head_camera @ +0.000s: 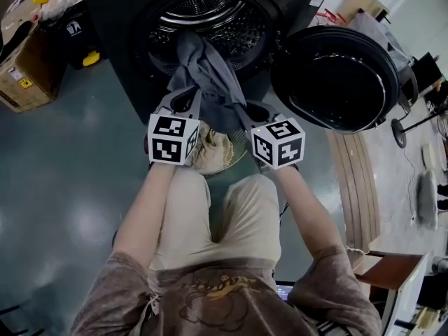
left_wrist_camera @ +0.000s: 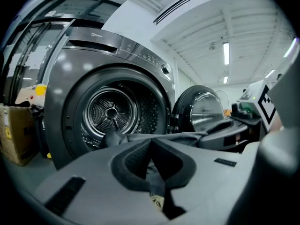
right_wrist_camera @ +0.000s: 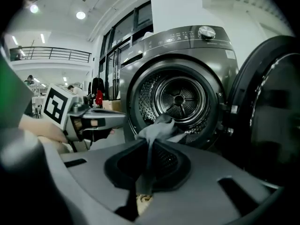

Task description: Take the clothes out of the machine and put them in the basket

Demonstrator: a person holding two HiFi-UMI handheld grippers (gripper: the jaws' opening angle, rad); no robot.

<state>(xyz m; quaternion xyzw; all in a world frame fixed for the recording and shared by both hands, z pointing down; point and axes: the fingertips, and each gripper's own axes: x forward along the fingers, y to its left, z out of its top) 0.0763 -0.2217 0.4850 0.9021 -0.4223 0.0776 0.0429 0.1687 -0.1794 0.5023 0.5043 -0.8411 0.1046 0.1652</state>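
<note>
In front of the open washing machine point(head_camera: 120, 26), the head view shows a grey garment point(head_camera: 210, 68) trailing from the drum to the left gripper point(head_camera: 186, 98) and right gripper point(head_camera: 248, 110). The basket point(head_camera: 240, 161) sits near, just below them. In the left gripper view, the jaws are pinched together on the grey cloth. The right gripper view shows the same clamp. The garment looks half out. Next it likely needs drawing clear, then lowering into the basket.
</note>
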